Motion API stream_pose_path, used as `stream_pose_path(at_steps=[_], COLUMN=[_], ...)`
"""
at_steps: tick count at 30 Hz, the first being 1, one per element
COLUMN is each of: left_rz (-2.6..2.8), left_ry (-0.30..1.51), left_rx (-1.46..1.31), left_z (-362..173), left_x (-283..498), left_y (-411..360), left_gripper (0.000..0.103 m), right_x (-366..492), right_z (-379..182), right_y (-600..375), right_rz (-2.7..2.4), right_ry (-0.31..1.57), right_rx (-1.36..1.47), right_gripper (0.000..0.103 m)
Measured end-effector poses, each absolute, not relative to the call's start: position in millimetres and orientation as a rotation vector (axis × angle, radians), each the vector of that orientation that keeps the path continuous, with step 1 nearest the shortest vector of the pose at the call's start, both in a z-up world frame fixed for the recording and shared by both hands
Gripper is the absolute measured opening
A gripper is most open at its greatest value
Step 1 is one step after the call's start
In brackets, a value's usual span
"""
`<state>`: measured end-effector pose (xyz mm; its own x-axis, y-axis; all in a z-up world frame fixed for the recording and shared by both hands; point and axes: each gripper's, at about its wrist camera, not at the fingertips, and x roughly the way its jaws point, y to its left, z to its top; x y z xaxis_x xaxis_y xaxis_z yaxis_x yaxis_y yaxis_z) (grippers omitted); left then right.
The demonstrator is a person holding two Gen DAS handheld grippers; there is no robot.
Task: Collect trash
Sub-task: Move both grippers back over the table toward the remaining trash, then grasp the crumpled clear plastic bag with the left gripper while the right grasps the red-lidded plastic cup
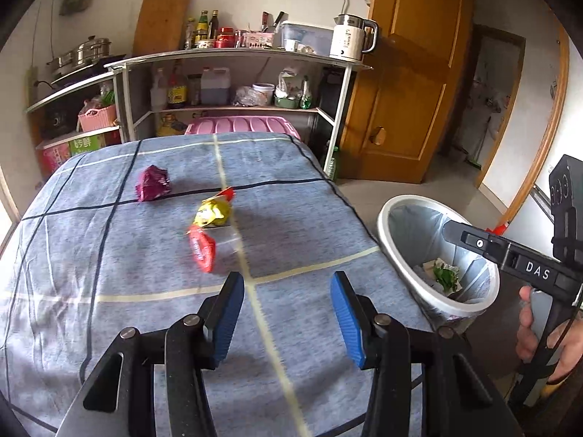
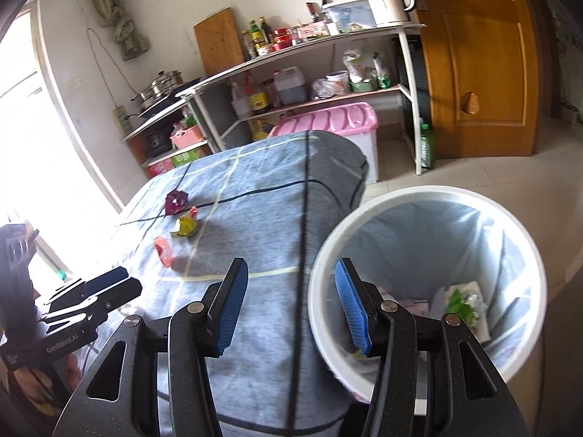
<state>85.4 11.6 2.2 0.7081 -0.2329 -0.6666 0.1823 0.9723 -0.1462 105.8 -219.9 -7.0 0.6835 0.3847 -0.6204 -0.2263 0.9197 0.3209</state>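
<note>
Wrappers on the blue cloth (image 1: 109, 273) number three: purple (image 1: 152, 183), yellow (image 1: 214, 211), red (image 1: 201, 248).

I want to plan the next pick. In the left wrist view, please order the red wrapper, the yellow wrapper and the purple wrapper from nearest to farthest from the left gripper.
1. Red wrapper: nearest to the left gripper, just ahead and slightly left of its empty jaws.
2. Yellow wrapper: right behind the red one, mid-table.
3. Purple wrapper: farthest, further back and to the left.
</note>
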Motion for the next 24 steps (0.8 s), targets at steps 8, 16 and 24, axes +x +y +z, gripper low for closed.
stream_pose_path(at_steps=[8,16,24], left_rz=[-0.127,-0.123,-0.15], left_ry=[0.784,0.826,0.879], left_rx=[-0.134,-0.147,-0.146], left_z=[-17.9,-37.7,-60.0], left_x=[75.0,69.7,80.9], left_y=[71.1,100.7,104.2], left_gripper=[0.057,0.065,0.069], right_x=[116.1,128.6,136.0], right_z=[-11.9,-18.3,-25.1], right_y=[-174.2,-135.8,-105.1], right_rz=[0.418,0.483,0.527], right_ry=[0.769,0.798,0.825], right_rx=[0.189,0.182,0.146], right_gripper=[0.051,0.051,0.051])
